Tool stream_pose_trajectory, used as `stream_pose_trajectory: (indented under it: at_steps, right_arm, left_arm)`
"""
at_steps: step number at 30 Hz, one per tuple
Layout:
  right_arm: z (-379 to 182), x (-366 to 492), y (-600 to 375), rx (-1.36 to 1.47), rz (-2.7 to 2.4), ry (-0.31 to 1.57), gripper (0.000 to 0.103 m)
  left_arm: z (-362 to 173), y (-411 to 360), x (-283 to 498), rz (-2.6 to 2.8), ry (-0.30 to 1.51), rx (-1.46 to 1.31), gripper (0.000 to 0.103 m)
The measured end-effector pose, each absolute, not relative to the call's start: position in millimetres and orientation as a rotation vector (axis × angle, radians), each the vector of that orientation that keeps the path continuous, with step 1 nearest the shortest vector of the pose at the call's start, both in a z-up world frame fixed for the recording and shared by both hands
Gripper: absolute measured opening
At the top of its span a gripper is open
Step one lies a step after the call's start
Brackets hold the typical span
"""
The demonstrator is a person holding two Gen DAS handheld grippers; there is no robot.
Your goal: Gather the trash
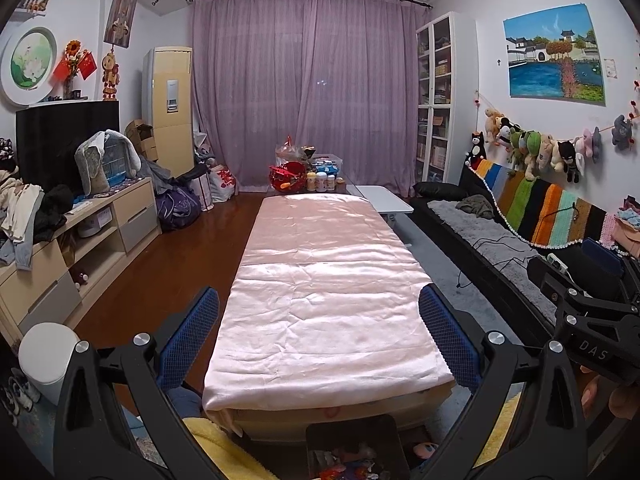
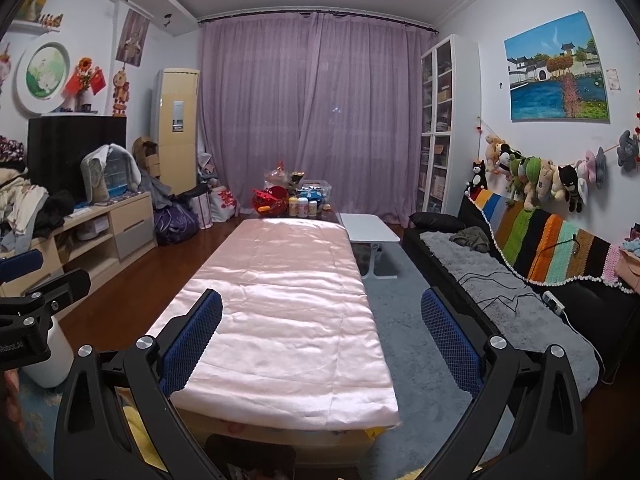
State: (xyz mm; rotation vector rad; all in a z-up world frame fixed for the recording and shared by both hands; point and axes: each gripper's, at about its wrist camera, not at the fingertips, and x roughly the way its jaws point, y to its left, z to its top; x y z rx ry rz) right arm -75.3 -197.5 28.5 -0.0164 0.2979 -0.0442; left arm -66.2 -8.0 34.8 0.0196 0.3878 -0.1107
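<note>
A long low table under a pink satin cloth (image 1: 328,280) runs away from me in both views. I make out no loose trash on the cloth. A white lidded bin (image 1: 48,354) stands on the floor left of the table's near end, also the white bin (image 2: 54,356) in the right wrist view. My left gripper (image 1: 319,292) hovers open over the near end with nothing between its blue pads. My right gripper (image 2: 321,294) is open too, above the table's right edge and the grey rug. Neither holds anything.
At the far end sit a red basket (image 1: 286,174) and several bottles (image 1: 320,182). A dark box of small items (image 1: 352,440) lies under the near end. A TV cabinet (image 1: 100,224) lines the left, a black sofa (image 2: 520,312) the right, beside a white side table (image 2: 370,230).
</note>
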Motion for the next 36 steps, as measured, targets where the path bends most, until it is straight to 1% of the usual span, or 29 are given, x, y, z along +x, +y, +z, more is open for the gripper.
stream_pose_trajectory:
  at_steps: [36]
  right_arm:
    - [31.2,-79.4,-193.2,-0.012,-0.041,0.293,0.100]
  left_arm:
    - [36.7,-8.1,-68.6,-0.113,0.381,0.024,0.095]
